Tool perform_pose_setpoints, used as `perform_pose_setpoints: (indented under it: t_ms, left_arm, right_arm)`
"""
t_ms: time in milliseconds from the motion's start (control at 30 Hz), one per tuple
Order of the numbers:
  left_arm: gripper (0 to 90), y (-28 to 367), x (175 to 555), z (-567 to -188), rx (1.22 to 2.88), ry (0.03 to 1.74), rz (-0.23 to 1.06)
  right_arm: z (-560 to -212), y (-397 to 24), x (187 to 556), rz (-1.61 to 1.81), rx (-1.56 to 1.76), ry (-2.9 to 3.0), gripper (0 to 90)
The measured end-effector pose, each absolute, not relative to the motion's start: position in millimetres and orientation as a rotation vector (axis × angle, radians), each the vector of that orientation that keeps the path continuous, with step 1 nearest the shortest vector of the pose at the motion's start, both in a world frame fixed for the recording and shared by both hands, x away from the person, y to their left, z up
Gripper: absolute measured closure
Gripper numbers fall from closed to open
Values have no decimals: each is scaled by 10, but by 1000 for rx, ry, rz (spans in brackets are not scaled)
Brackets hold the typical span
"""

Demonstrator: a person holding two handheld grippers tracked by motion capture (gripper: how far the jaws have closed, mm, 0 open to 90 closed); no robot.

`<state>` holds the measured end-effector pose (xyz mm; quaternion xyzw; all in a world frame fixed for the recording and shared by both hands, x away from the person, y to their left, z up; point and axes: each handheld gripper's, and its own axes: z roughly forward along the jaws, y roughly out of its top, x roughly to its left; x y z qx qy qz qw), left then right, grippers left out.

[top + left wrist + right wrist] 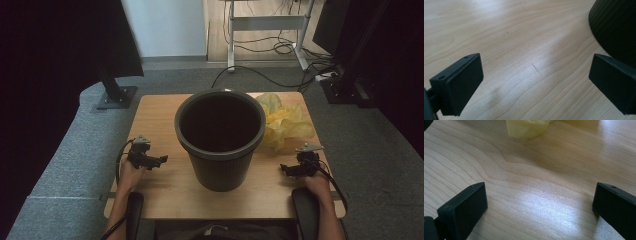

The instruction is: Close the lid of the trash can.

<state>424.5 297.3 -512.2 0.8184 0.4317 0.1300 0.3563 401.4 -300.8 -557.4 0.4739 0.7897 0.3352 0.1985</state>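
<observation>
**Both hand-held grippers wide, empty, parked either side of the bin**

- Dark ribbed bin stands upright at the middle of the wooden desk, mouth up. Inside reads dark in the high view; can't tell what's in it.
- Crumpled yellow bag lies on the desk at about 2 o'clock from the bin, touching or just beside its rim on that side. Exact contact unclear.
- Left hand-held gripper sits at about 8 o'clock from the bin, low over the desk, jaws pointing toward the bin wall, near it but apart. In the left gripper view the jaws stand wide with bare wood between them; the bin shows at 1 o'clock, its ribbed base just behind the right-side jaw.
- Right hand-held gripper sits at about 4 o'clock from the bin, also low over the desk, jaws pointing toward the bin. Right gripper view: jaws wide, nothing between them but desk; an edge of the yellow bag is at 12 o'clock, well clear of the jaws.
- Person's forearms come in at 6 o'clock, each beside a black armrest pad.
</observation>
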Motion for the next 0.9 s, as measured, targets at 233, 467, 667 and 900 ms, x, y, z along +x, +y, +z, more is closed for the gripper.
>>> perform_pose_setpoints:
  t_ms: [233,467,667,900]
  left_arm:
    - [0,2890,4232,-5283,2183,1126,338]
    - [0,2826,4240,-5403,2256,1126,320]
    - [0,2810,4234,-5427,2267,1110,351]
    - [0,2836,4231,-5463,2239,1067,369]
  right_arm:
    - [-5574,-3008,4014,938,1326,2209,0]
    - [-5574,-3008,4014,938,1326,2209,0]
    - [-5575,-3004,4009,939,1322,2213,0]
    - [-5576,-3004,4006,940,1323,2212,0]
